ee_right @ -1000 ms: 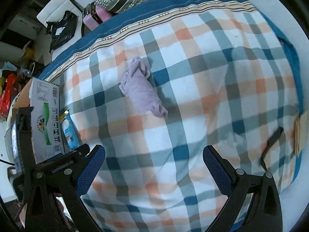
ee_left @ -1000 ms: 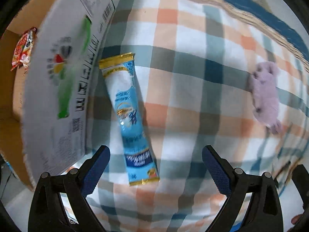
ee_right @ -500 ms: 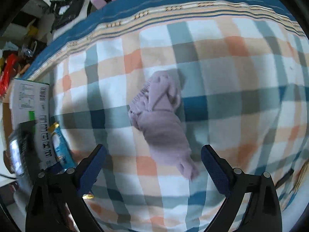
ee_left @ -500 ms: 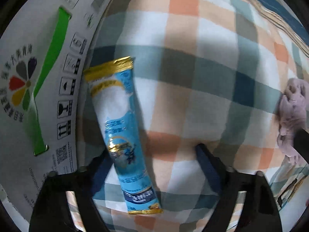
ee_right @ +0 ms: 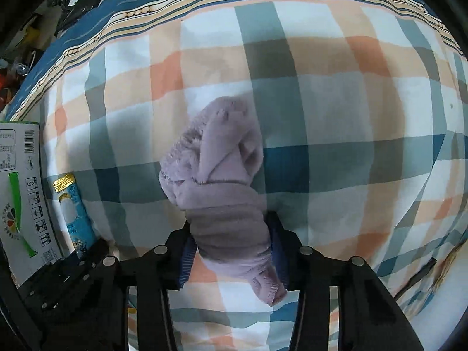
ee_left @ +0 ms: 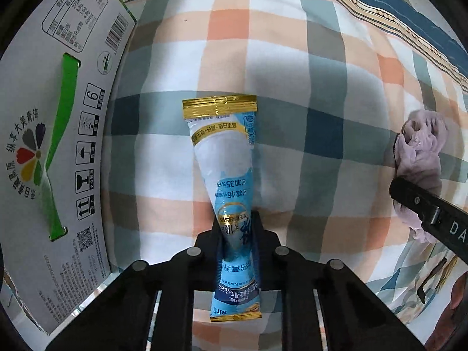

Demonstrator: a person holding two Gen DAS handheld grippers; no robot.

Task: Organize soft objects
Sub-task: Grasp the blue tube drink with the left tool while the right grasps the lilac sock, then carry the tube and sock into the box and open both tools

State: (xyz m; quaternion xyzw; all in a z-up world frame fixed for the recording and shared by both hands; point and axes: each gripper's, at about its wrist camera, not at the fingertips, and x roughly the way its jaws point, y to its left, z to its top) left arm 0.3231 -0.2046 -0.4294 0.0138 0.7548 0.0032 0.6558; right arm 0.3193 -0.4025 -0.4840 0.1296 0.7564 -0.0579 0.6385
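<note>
Softness made both easy: left gripper (ee_left: pixel 237 234) jaws had pinched the light, crinkly blue sachet (ee_left: pixel 226 172) near its lower end on the checked bedspread (ee_left: pixel 292 58); right gripper (ee_right: pixel 232 242) jaws were closing on the squashy lilac sock (ee_right: pixel 216 172), mid-length.

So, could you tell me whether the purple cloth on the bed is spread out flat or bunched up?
Bunched up. The purple cloth is a crumpled, rolled lump with folds, and the right gripper, jaws closing, squeezes its narrow lower part.
</note>
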